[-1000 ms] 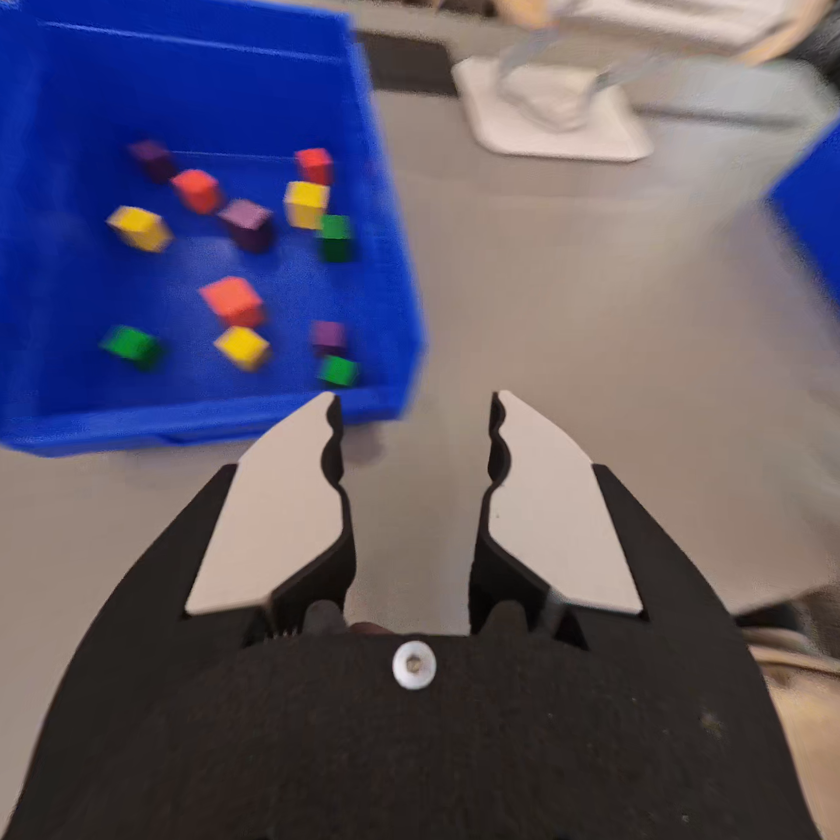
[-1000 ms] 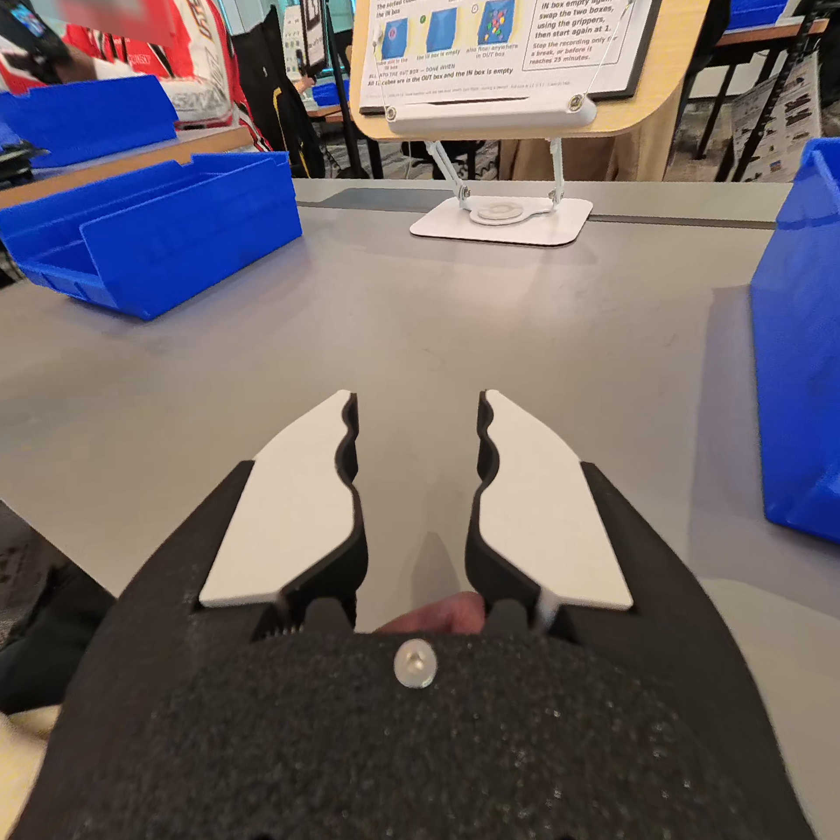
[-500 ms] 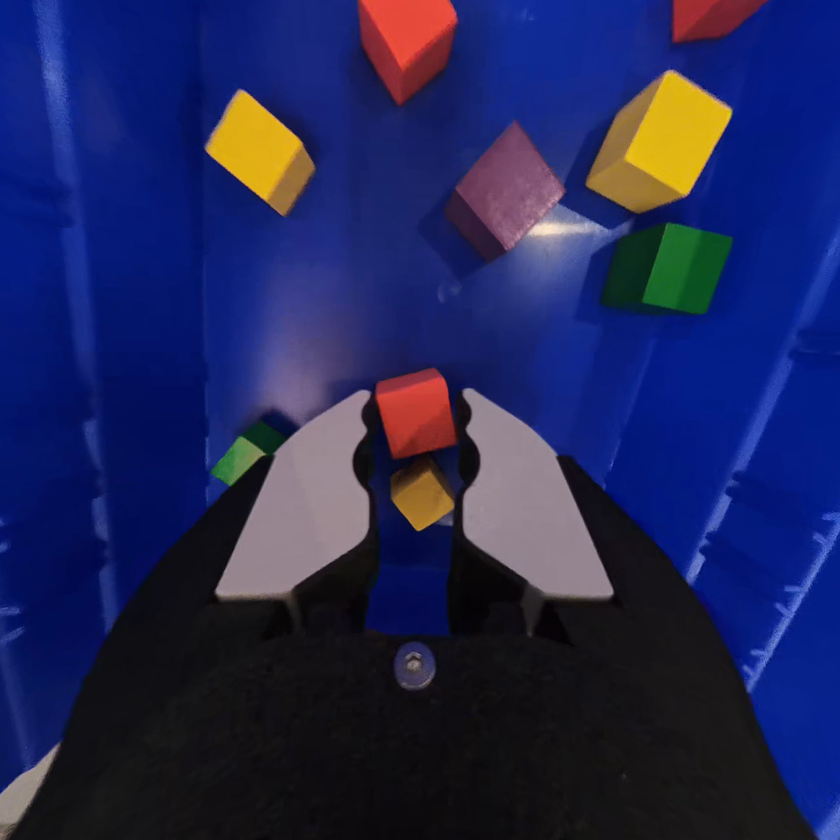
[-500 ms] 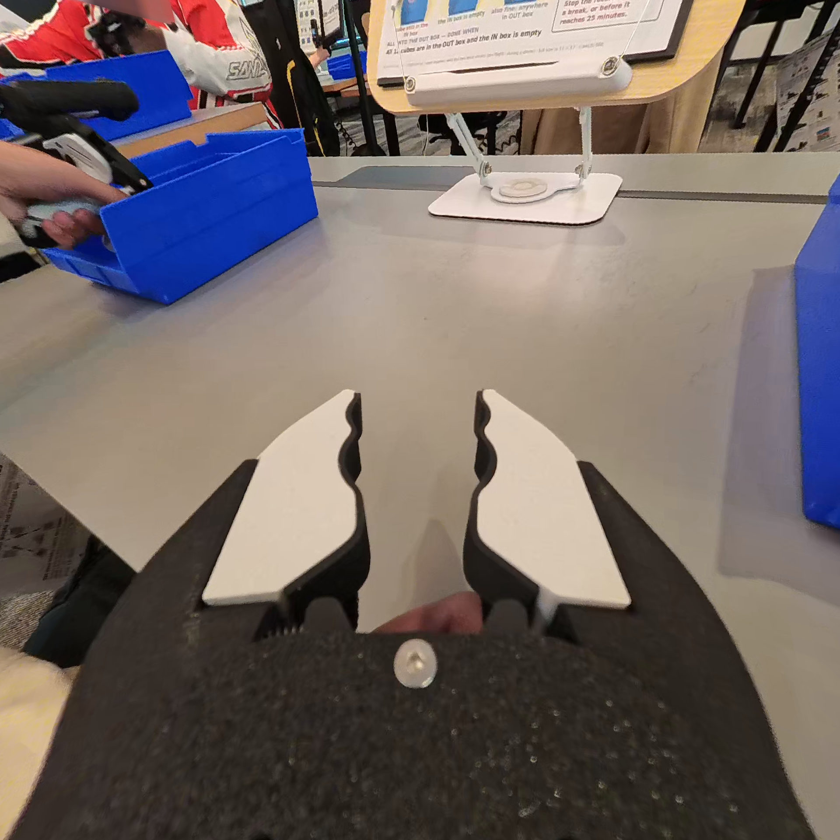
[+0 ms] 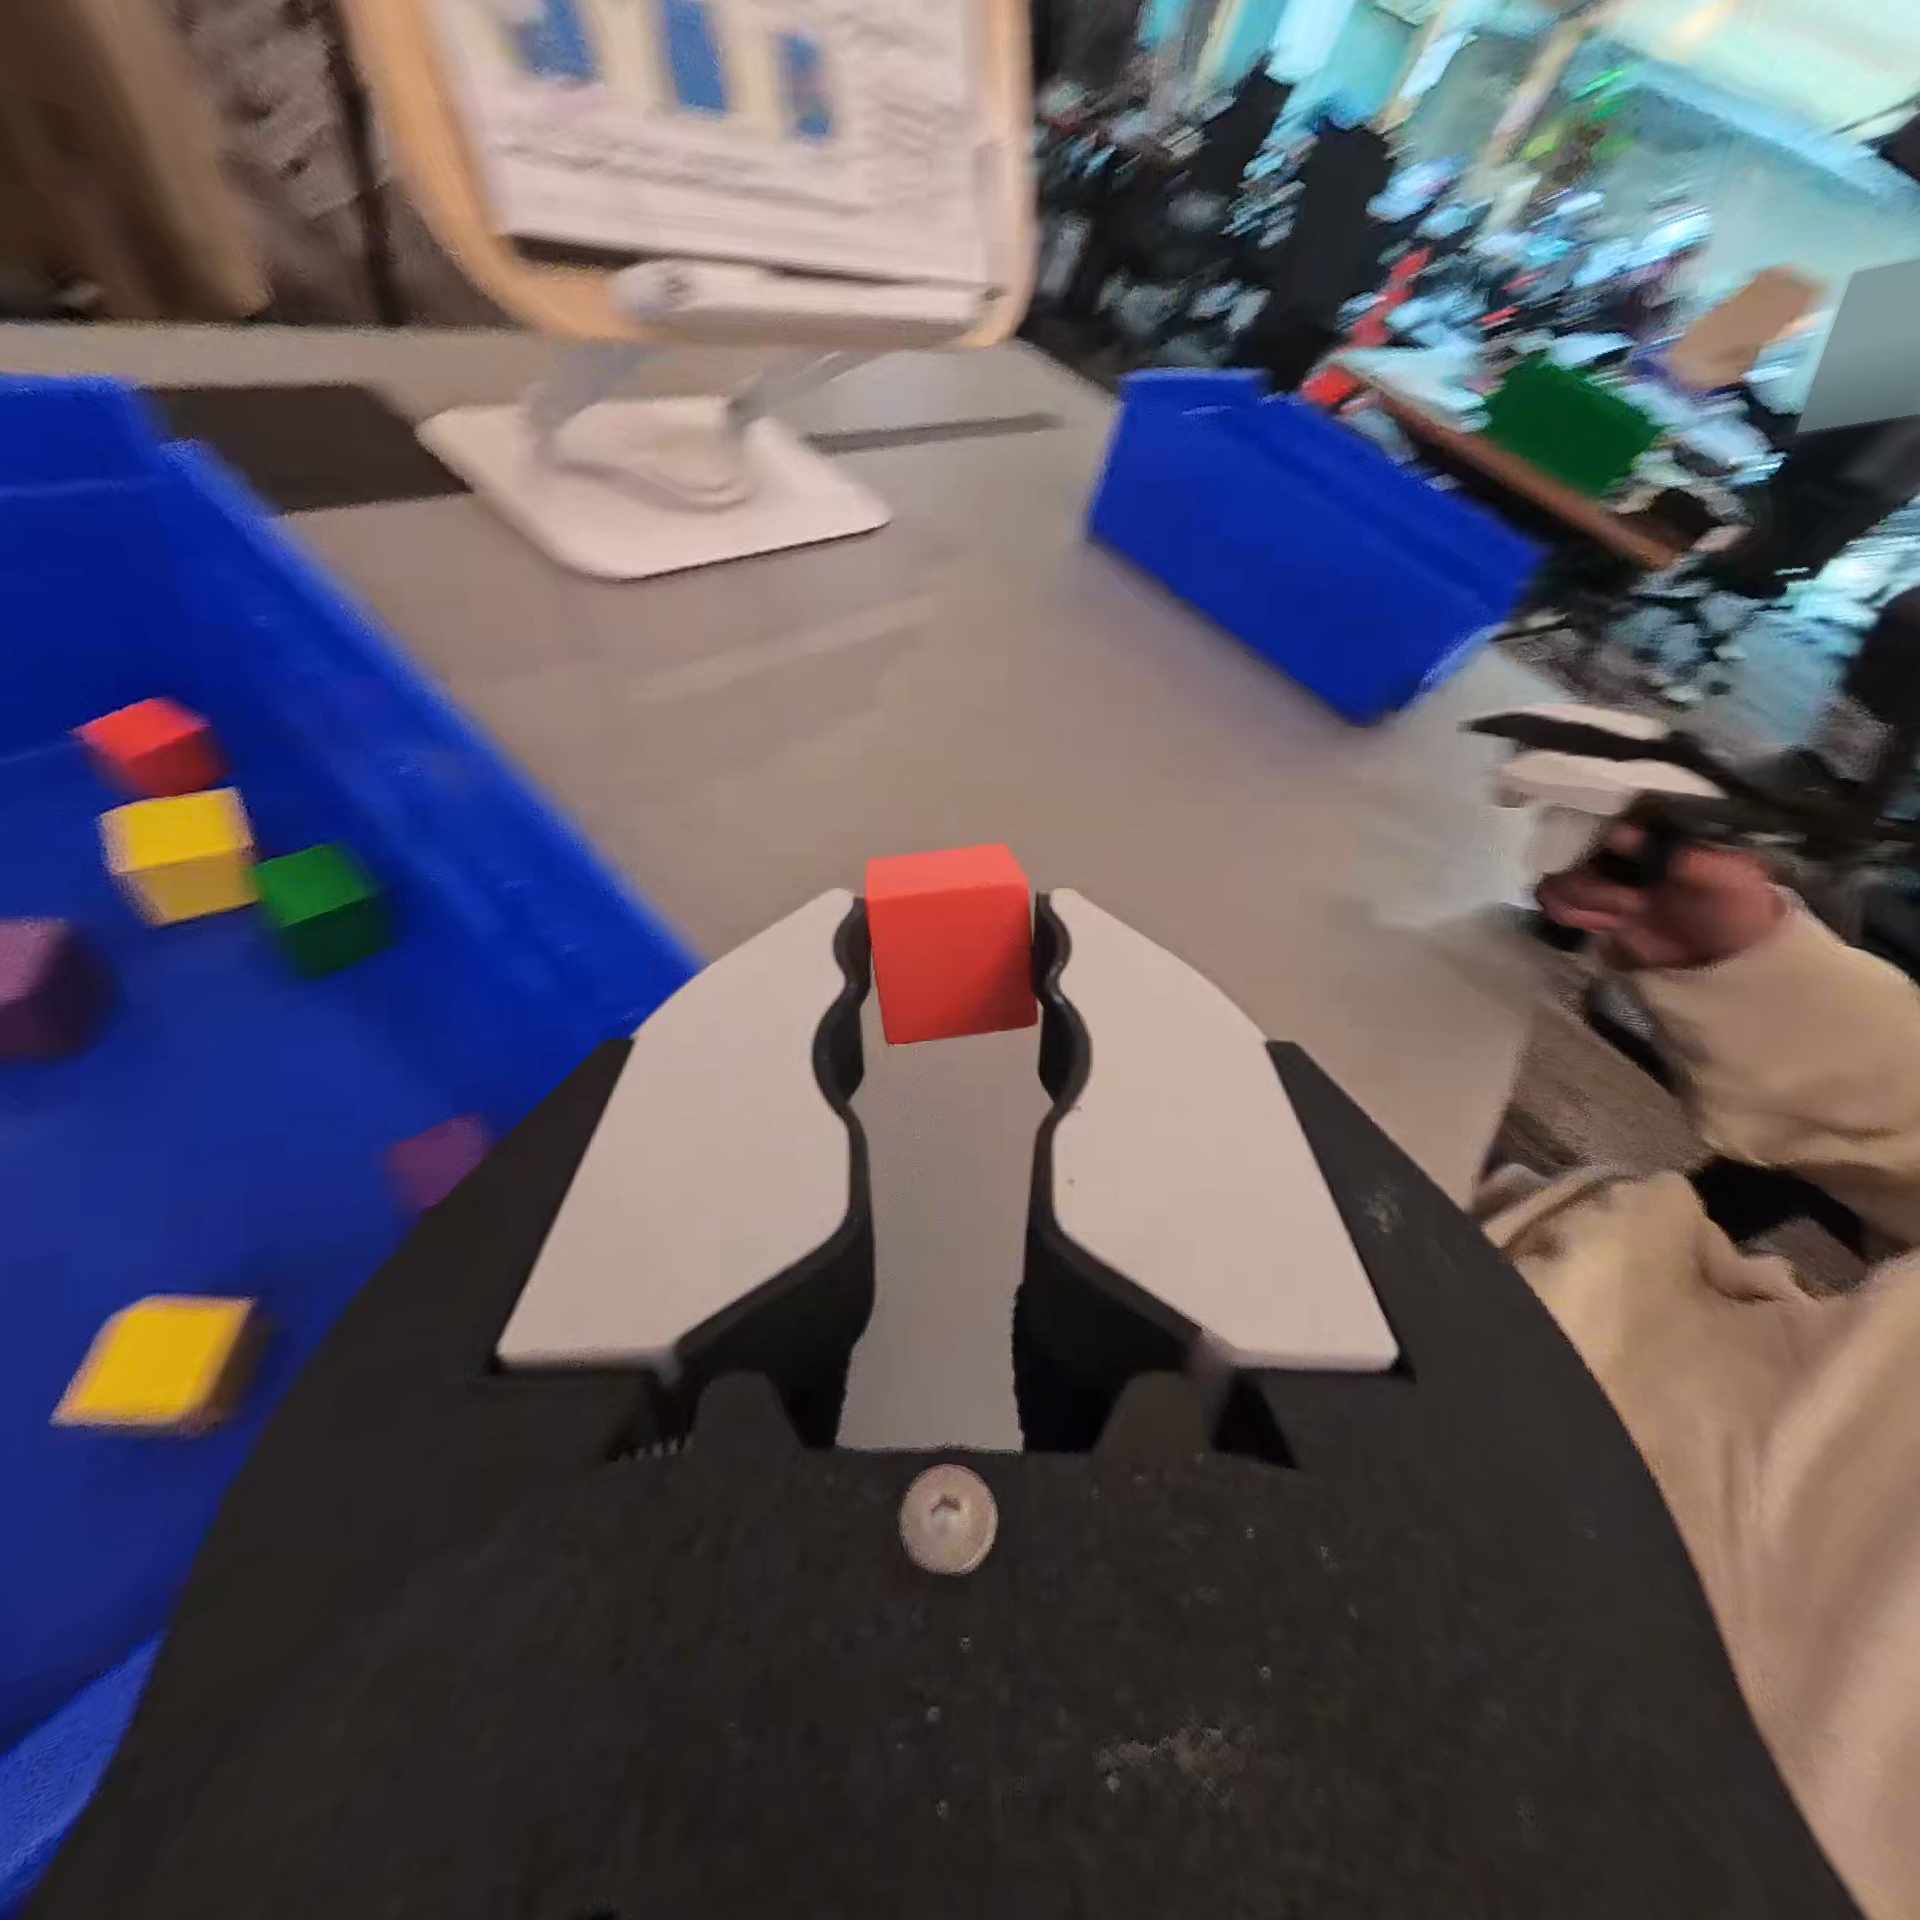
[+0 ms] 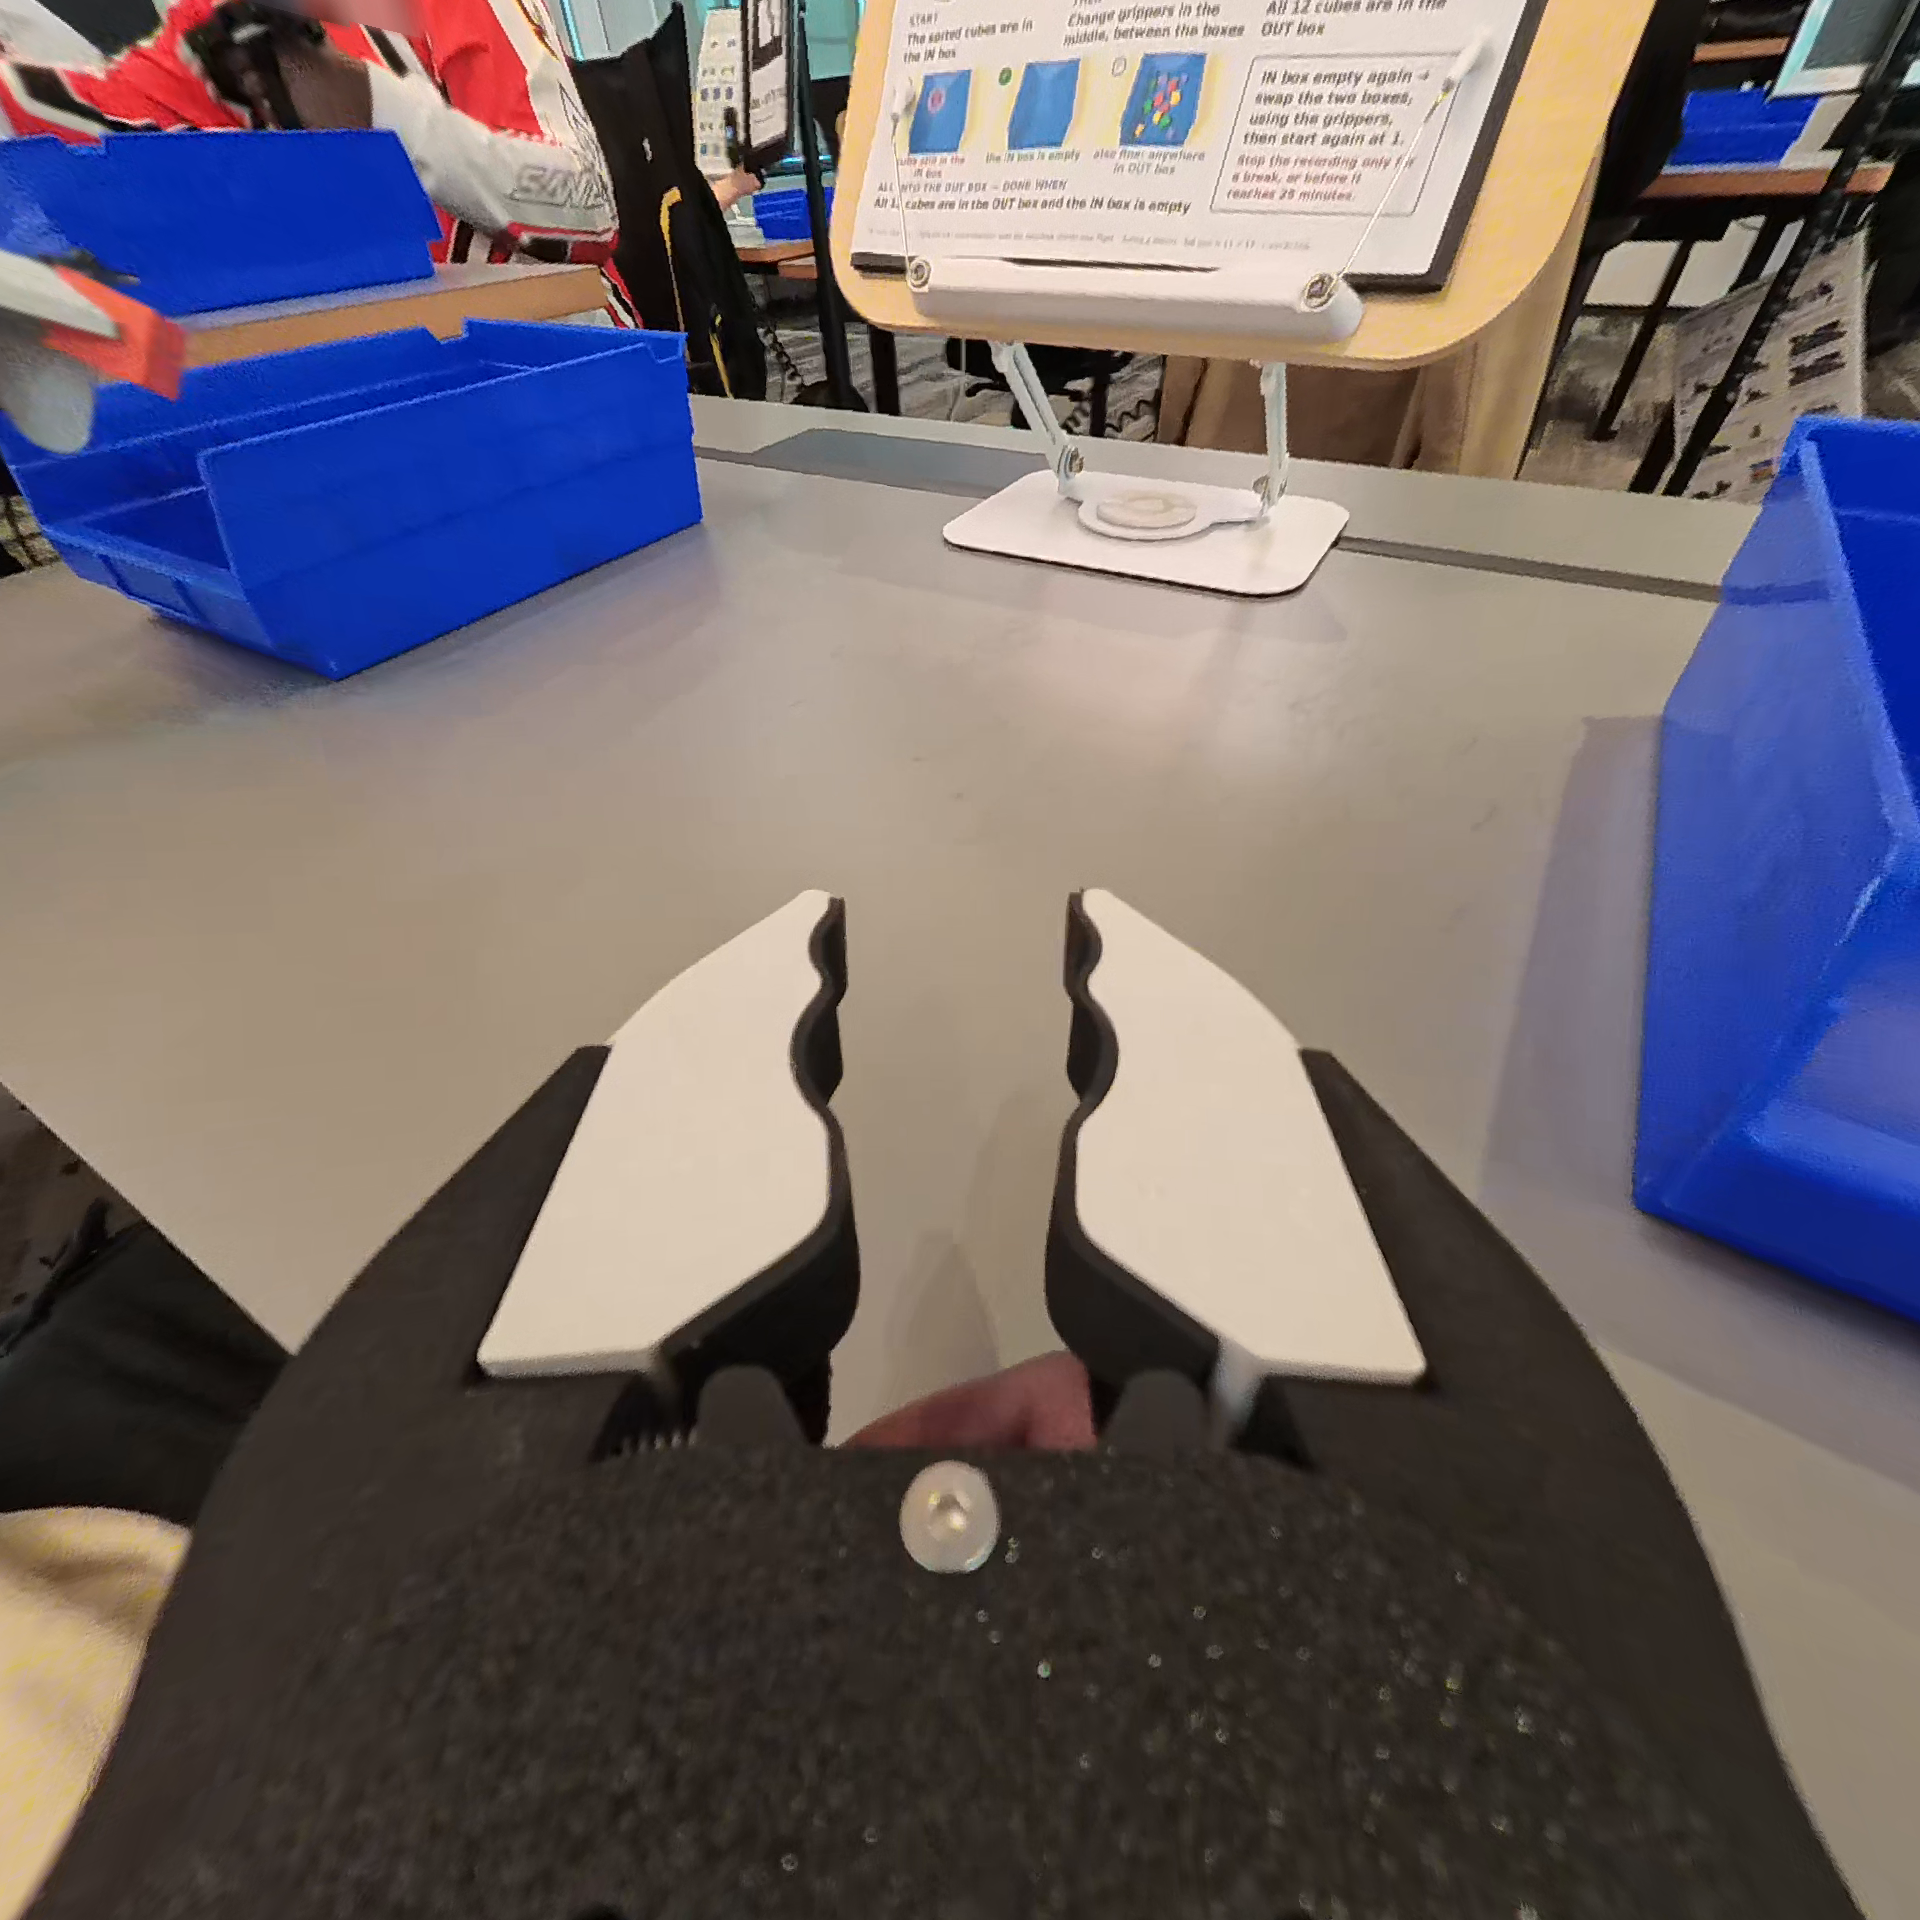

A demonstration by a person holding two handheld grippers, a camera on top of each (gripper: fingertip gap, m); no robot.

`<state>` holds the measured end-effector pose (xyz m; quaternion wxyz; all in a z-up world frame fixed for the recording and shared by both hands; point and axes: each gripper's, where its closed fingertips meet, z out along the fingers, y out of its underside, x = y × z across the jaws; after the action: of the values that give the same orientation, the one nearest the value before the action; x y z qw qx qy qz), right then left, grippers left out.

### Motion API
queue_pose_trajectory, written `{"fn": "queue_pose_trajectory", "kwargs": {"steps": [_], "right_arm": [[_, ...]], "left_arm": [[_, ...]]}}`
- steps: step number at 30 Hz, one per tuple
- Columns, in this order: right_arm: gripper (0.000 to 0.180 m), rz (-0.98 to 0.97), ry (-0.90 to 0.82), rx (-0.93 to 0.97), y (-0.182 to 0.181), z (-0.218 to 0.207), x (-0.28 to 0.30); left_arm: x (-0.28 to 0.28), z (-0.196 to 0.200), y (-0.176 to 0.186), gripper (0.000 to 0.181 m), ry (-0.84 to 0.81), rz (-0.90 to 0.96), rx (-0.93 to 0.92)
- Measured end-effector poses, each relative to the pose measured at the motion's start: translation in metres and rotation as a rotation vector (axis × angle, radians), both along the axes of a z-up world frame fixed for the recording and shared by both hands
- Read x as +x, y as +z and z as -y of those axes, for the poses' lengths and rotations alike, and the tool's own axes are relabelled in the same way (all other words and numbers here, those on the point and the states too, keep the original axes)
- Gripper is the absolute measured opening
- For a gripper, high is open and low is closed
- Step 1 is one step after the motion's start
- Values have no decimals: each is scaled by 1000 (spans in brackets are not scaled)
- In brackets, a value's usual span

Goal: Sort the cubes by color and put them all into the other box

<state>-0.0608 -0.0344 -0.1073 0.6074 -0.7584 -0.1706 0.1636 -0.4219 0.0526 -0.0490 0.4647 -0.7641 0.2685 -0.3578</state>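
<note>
Left tool (image 5: 950, 914) gripping red cube (image 5: 951, 940), printed instruction sheet (image 6: 1164, 125) on stand

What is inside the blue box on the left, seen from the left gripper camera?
The blue box holds loose cubes: one red, two yellow, one green, two purple. The left gripper covers the near corner, and the frame edge crops the rest.

grey table (image 6: 935, 748): blue box (image 6: 416, 499) at far left w/ loose cubes inside, second blue box (image 6: 1787, 935) at right, white stand base (image 6: 1143, 530) at rear centre; all resting directly on surface, well apart.
</note>
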Motion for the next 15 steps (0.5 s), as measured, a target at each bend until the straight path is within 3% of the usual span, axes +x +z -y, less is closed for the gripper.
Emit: {"fn": "queue_pose_trajectory", "kwargs": {"steps": [4, 9, 15], "right_arm": [[38, 24, 95, -24, -3, -6, -17], [51, 362, 306, 313, 29, -8, -81], [52, 465, 399, 561, 66, -14, -129]], "left_arm": [[62, 44, 16, 29, -252, 210, 1], [152, 63, 27, 29, -504, 349, -211], [228, 78, 17, 29, -740, 442, -486]]}}
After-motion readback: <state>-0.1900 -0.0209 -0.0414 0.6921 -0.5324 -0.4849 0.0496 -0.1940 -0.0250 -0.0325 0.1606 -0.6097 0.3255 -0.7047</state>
